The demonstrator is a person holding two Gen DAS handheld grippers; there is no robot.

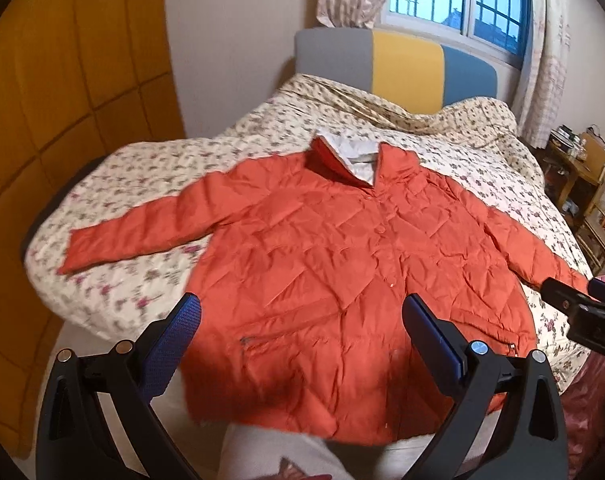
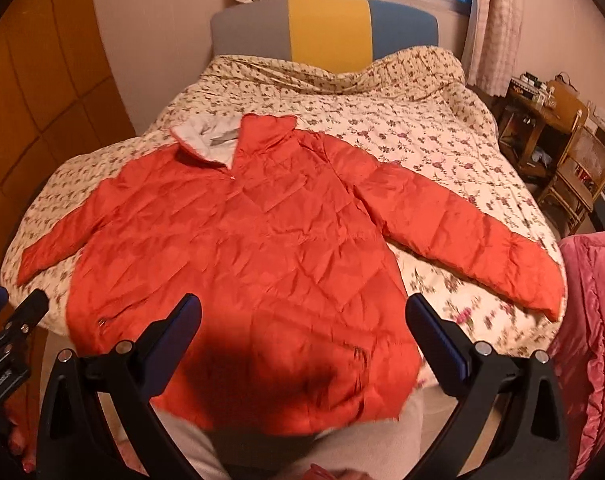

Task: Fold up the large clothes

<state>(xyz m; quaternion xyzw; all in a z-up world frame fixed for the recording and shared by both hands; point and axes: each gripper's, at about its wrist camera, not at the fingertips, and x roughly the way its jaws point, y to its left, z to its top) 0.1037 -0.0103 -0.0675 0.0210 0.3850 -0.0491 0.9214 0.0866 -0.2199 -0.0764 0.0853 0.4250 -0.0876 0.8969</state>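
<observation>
Orange quilted jacket [image 1: 342, 264] lies face up and spread flat on the floral bedspread [image 2: 402, 136], collar toward the headboard [image 2: 326, 28] at 12 o'clock, hem hanging just over the near edge of the bed at 6 o'clock. Both sleeves are out: one angles toward 9 o'clock, the other [image 2: 462, 232] toward 3–4 o'clock, its cuff close to the bed's side edge. Front appears buttoned; grey lining shows at the open collar. Left gripper [image 1: 302, 332] hangs above the hem, jaws spread wide, nothing between them. Right gripper [image 2: 302, 332] likewise spread and empty, over the lower front panel; its tip shows at 3 o'clock in the left view. No fold begun, by my reading. Risks from here: the shell looks slick and puffy, so a shallow pinch may slip off, or catch only the top layer and drag the front away from the back. The overhanging hem could slide the whole jacket off the bed if pulled toward 6 o'clock. Trapped air may spring a folded sleeve back open. A pink quilt [image 2: 590, 320] at 3 o'clock crowds that sleeve's side.
</observation>
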